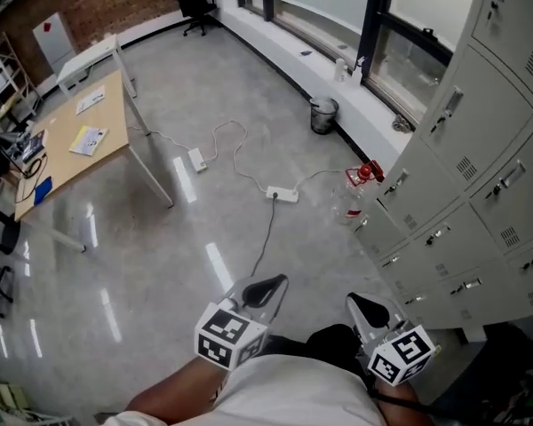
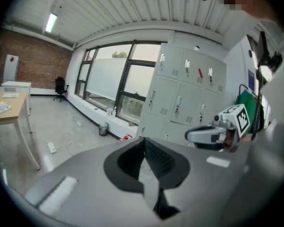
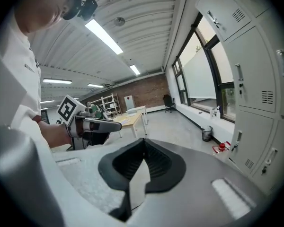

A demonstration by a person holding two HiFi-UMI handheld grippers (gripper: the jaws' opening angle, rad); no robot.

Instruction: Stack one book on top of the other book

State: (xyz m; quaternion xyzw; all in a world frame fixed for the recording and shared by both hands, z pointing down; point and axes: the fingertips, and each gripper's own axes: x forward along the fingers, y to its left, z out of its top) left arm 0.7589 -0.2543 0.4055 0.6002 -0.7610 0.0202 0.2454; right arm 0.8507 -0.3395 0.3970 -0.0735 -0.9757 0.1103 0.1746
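The pale grey concrete floor (image 1: pixel 160 238) is polished smooth and glossy, catching the ceiling lights in bright streaks. The light wooden surface (image 1: pixel 67 167) looks matt and stands on white-painted metal legs (image 1: pixel 155 171). The tall grey lockers (image 1: pixel 489 140) are painted metal with a dull sheen. The red brick wall (image 1: pixel 115 7) is rough. The left gripper (image 2: pixel 144 145) is matt grey plastic, and its black jaws are ribbed.

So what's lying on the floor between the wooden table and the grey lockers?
In the head view, a white cable snakes across the grey floor there, joining the power strip by the table to a second power strip nearer the lockers.
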